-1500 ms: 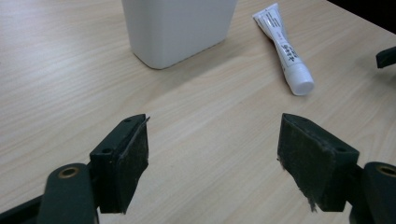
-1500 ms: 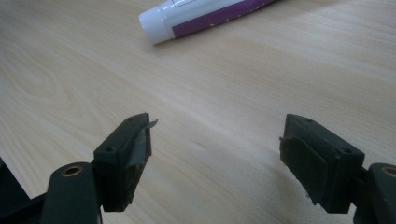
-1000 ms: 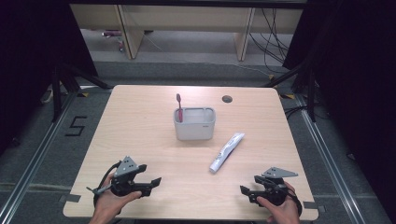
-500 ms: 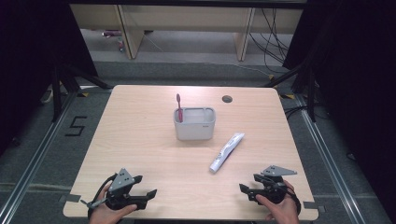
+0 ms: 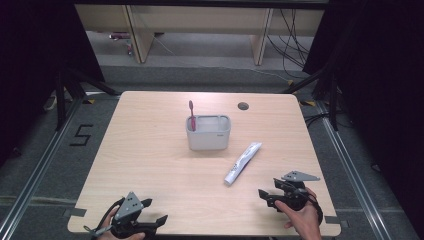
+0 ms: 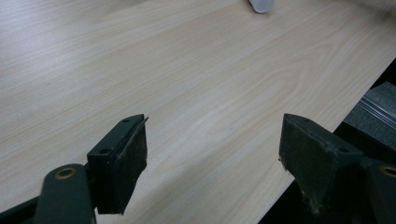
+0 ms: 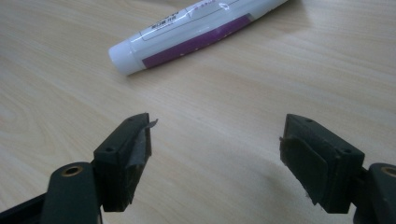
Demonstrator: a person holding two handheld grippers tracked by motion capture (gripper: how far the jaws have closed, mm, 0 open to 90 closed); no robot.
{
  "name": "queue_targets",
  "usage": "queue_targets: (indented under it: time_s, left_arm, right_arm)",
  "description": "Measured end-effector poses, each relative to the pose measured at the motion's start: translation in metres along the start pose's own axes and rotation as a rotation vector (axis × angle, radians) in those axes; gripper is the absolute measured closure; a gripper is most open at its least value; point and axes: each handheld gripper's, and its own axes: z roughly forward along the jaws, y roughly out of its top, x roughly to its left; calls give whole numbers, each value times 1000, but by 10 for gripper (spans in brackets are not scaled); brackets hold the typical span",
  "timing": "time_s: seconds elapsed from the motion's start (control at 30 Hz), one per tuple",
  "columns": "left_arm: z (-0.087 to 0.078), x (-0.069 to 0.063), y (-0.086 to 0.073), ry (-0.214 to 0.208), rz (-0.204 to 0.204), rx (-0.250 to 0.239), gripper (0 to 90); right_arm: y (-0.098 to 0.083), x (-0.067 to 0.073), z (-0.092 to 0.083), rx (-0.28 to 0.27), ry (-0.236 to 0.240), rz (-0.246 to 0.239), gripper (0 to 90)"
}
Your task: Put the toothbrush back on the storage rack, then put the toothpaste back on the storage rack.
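We've got the right gripper [image 7: 215,154] gaping empty just short of the toothpaste tube [image 7: 196,32] lying flat between us and the holder [image 5: 208,132], left gripper [image 6: 212,161] wide too, and that rounded tube could roll if we pinch off-centre.

Left hand-held gripper [image 5: 152,222] is partly cut off by the bottom edge of the high view, the hand under it mostly lost. In the left gripper view, the toothpaste tube [image 6: 261,4] is clipped by the top edge, cap end alone visible, blurred. Tube print is too small to be read in the right gripper view. Toothbrush [image 5: 191,116] lower end is hidden inside the holder [image 5: 208,139].
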Motion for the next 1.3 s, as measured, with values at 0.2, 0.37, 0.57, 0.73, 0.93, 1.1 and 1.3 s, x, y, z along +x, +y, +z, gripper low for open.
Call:
queue_targets:
  time_s: [0.2,0.37,0.57,0.73,0.93,1.1,1.3]
  left_arm:
    - [-3,-1,-4,13,6,-2,232]
    - [-3,-2,-8,5,18,17,232]
    - [-3,-7,-10,-2,31,32,231]
    - [-2,-12,-13,-7,61,44,229]
    - [-2,-12,-16,19,82,69,229]
    - [-3,-13,-16,9,88,68,229]
    - [-2,-13,-15,-2,90,75,228]
  right_arm:
    - [6,-3,3,-4,-11,9,250]
    - [14,-3,7,-22,-20,14,250]
    - [24,-1,13,-23,-19,29,250]
    - [31,-3,18,-6,-27,-6,246]
    - [35,-5,24,2,-34,-6,243]
    - [38,-1,29,38,-35,45,241]
    - [47,-5,35,21,-38,2,235]
